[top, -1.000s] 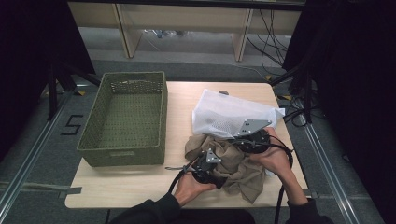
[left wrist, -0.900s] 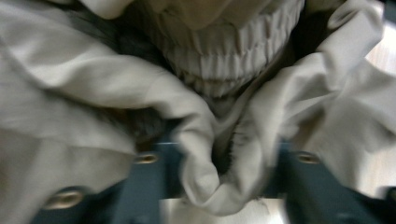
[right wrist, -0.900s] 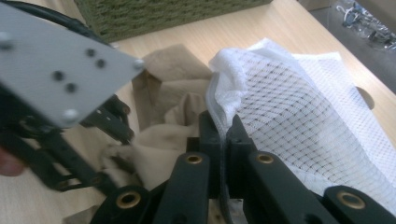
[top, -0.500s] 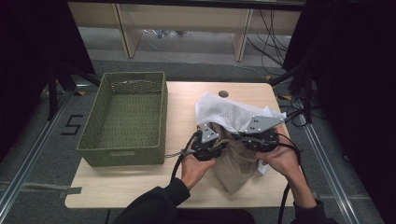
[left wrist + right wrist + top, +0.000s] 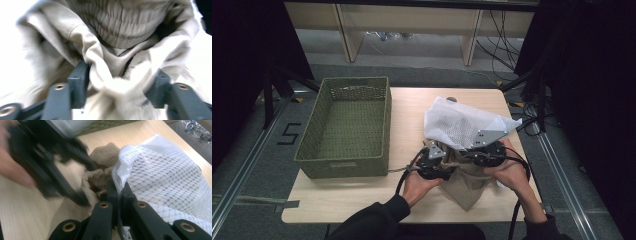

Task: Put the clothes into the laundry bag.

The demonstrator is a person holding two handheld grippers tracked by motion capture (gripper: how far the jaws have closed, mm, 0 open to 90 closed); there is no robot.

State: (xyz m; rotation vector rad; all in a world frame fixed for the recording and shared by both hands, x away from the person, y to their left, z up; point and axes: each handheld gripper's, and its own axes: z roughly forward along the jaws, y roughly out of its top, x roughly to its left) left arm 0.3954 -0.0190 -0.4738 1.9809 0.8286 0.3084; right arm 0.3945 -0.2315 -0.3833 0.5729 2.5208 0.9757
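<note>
A tan garment [image 5: 467, 185] lies bunched at the mouth of a white mesh bag [image 5: 457, 125] on the table's right half. My right gripper [image 5: 482, 152] holds the bag's near edge. In the right gripper view its jaws [image 5: 119, 191] are shut on the mesh bag [image 5: 162, 177], with the garment [image 5: 103, 155] just beyond. My left gripper [image 5: 434, 162] is pushed into the garment from the left. In the left gripper view the jaws [image 5: 117, 82] have just been opening and stand apart, with a fold of the garment [image 5: 112, 37] bulging loosely between them.
A green woven basket [image 5: 344, 167] stands on the left half of the wooden table [image 5: 412, 115]. Gripper cables trail over the table's front edge. Dark frames and floor rails flank the table on both sides.
The garment went from a crumpled heap in front of the bag to a bunch gathered at its mouth. My left gripper moved up and right into it. The right gripper stayed on the bag's edge.
</note>
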